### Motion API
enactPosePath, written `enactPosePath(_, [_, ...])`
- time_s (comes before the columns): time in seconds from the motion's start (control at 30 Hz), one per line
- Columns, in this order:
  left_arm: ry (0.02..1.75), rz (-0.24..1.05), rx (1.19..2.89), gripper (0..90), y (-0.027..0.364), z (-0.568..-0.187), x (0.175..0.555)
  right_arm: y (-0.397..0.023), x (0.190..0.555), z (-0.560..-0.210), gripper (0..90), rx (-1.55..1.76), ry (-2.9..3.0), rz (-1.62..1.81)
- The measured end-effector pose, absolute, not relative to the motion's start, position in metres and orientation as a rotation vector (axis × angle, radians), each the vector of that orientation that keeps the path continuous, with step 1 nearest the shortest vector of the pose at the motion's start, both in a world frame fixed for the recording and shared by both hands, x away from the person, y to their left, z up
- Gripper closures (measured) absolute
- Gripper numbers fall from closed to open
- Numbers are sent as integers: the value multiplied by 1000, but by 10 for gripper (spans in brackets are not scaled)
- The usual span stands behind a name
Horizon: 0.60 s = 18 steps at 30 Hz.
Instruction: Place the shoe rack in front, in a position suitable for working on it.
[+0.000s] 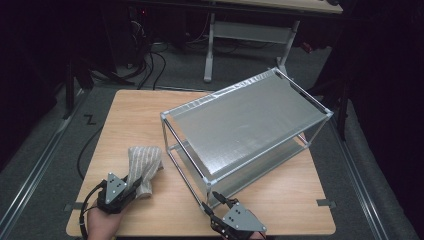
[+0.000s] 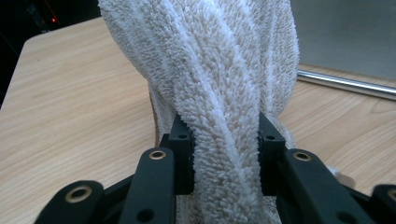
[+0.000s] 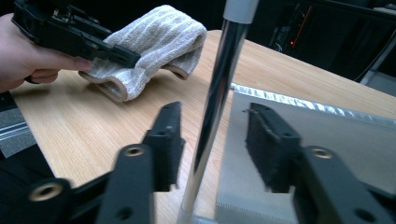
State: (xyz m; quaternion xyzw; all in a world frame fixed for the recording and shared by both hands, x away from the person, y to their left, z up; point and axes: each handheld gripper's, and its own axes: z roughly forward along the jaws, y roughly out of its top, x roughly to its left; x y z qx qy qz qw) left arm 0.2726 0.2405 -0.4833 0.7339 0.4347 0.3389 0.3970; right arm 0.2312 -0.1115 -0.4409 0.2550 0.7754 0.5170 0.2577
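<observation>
With the left gripper [image 2: 224, 149] clamped on the folded towel [image 2: 210, 84], the right gripper's [image 3: 212, 140] jaws straddle the rack's corner post [image 3: 219, 84] without touching, so closing on it looks next.

Beyond my wooden table [image 1: 140, 107] lies grey carpet [image 1: 60, 130] with black cables [image 1: 150, 62] trailing across it. Farther back stands a white-legged desk [image 1: 250, 30], and tape marks [image 1: 90, 120] show on the floor.

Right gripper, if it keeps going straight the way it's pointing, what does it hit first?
Most likely the rack's chrome post: it stands between the open jaws of the right gripper, not yet gripped. Depth is hard to judge.
</observation>
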Motion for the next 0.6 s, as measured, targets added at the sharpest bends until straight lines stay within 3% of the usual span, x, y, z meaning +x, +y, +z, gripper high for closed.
enactPosePath(0.23, [1055, 889, 1873, 669, 226, -480, 271, -100, 237, -441, 776, 687, 2071, 1408])
enactPosePath(0.6, [980, 926, 1868, 668, 205, -475, 289, -127, 221, -441, 780, 691, 2079, 1425])
